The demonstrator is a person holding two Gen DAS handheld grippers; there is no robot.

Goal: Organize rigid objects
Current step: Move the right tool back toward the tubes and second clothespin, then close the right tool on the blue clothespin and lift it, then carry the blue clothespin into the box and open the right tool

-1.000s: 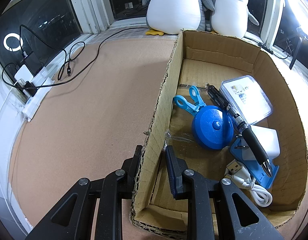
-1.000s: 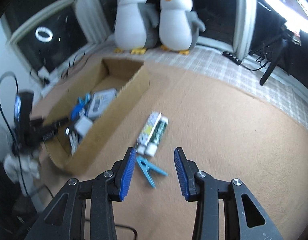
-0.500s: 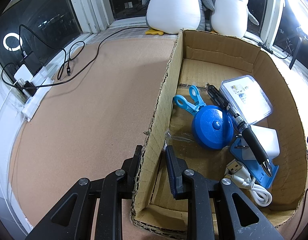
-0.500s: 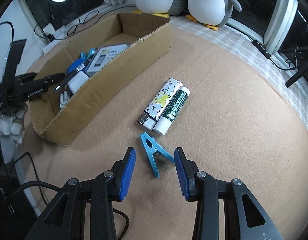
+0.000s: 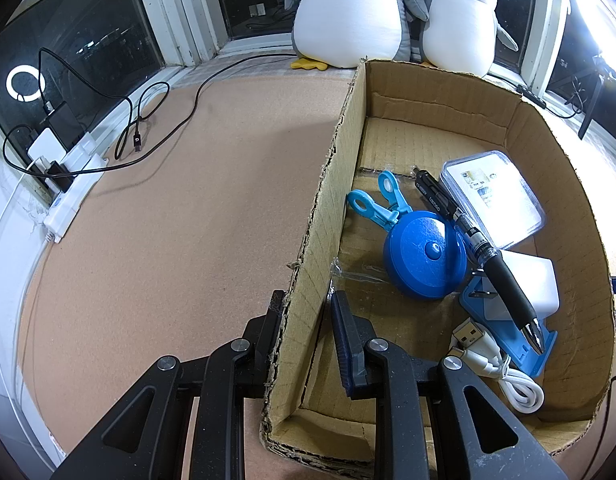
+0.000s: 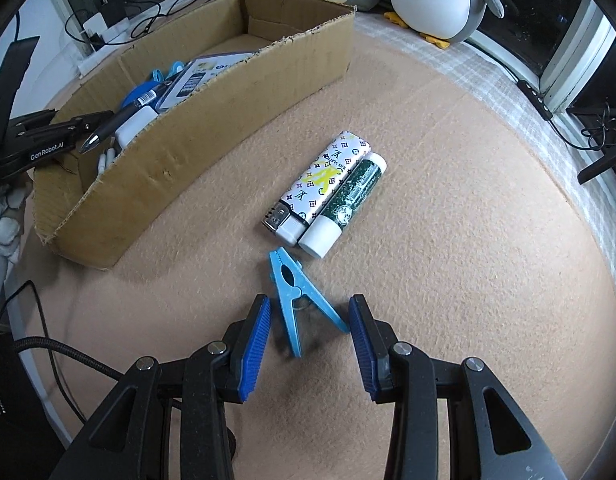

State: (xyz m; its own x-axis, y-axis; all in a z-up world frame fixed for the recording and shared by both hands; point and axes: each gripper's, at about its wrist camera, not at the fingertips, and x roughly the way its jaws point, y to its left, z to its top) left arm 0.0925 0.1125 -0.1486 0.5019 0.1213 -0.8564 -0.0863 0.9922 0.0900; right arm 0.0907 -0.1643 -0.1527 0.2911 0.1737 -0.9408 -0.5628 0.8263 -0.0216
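Tan felt covers the work surface (image 6: 448,240), with dark windows and two plush penguins (image 5: 388,12) behind it.

Left side: the cardboard box (image 5: 328,208) stands on the felt. The left gripper (image 5: 308,320) straddles the near end of the box's left wall, one finger outside and one inside. The jaws appear pressed against the cardboard, clamping it; judged purpose is to steady the box. Inside lie a blue clip (image 5: 378,204), a round blue case (image 5: 426,258), a black pen (image 5: 484,256), a clear plastic case (image 5: 492,196), a white charger (image 5: 528,284) and a white USB cable (image 5: 496,364).

Centre: on the felt outside the box, a patterned lighter (image 6: 320,188) and a green tube (image 6: 344,206) lie side by side, touching.

Right side: the light-blue clothespin (image 6: 297,300) lies flat, just in front of those two items. The right gripper (image 6: 308,336) is spread wide and empty, its fingers flanking the clothespin's splayed handle legs; the right leg tip is at or near the right pad.

Handling judgement:
- Light, stiff plastic; not fragile.
- Smooth surface; may slide on the felt when pushed.
- Squeezing the handle legs will open the spring jaw and may make the part pivot.
- Preferred hold: across the body near the pivot, or both legs together with moderate force.
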